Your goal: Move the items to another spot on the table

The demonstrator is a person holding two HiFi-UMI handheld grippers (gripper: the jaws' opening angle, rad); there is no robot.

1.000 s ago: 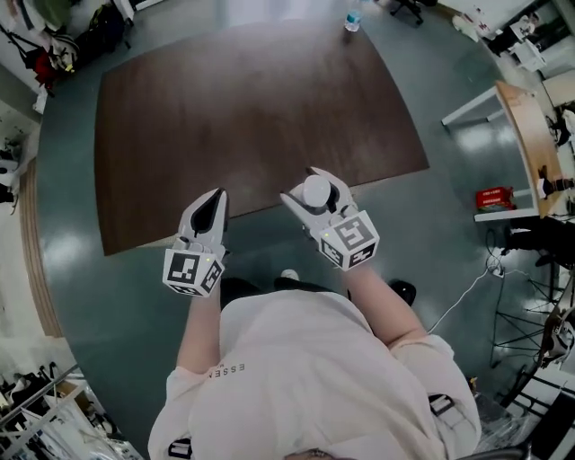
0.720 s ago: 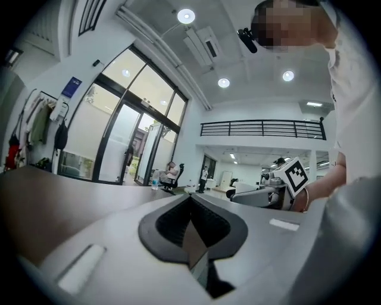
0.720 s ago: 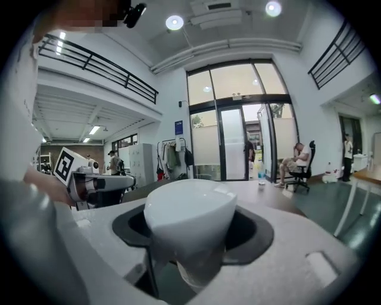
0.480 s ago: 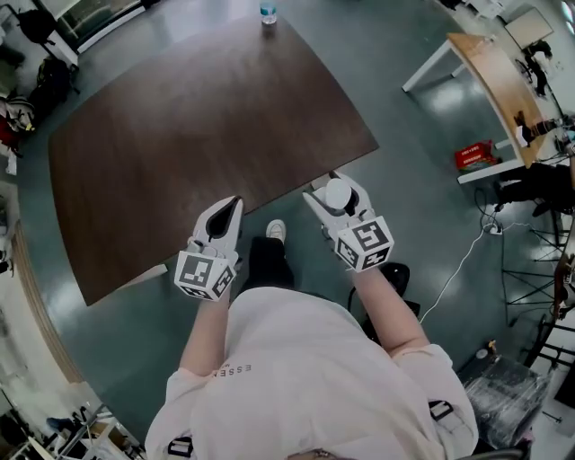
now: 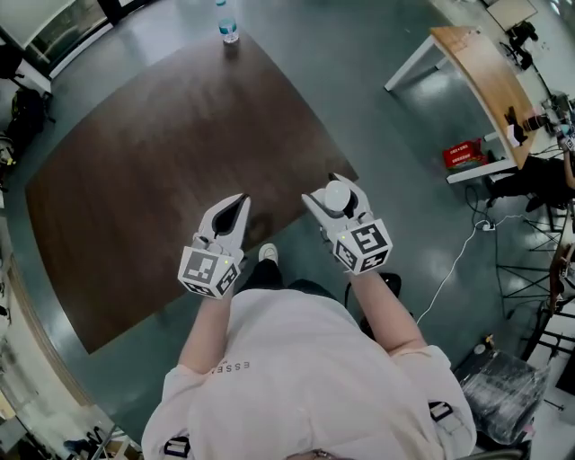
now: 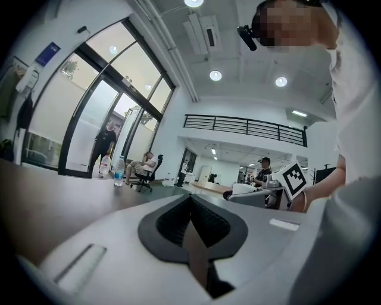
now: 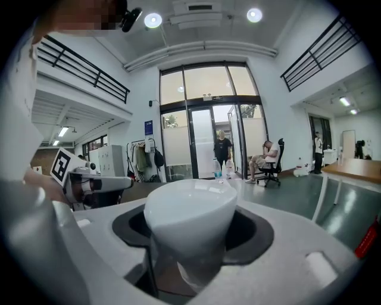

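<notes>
A small white cup (image 5: pixel 337 193) sits between the jaws of my right gripper (image 5: pixel 340 199), which is shut on it and held just off the near right corner of the dark brown table (image 5: pixel 153 180). In the right gripper view the cup (image 7: pixel 190 214) fills the centre, upright, with the pads against its sides. My left gripper (image 5: pixel 235 209) hovers over the table's near edge, its jaws shut with nothing between them (image 6: pixel 191 202). A water bottle (image 5: pixel 227 25) stands at the table's far corner.
A light wooden desk (image 5: pixel 485 63) stands at the far right with a red box (image 5: pixel 460 154) beside it and a white cable (image 5: pixel 449 269) on the grey floor. The person's shoe (image 5: pixel 267 254) shows between the grippers. People sit and stand near the glass doors (image 7: pixel 223 149).
The head view has swung round, so the table and bottle have slid left. Both grippers have kept their pose, and the cup has stayed in the right one.
</notes>
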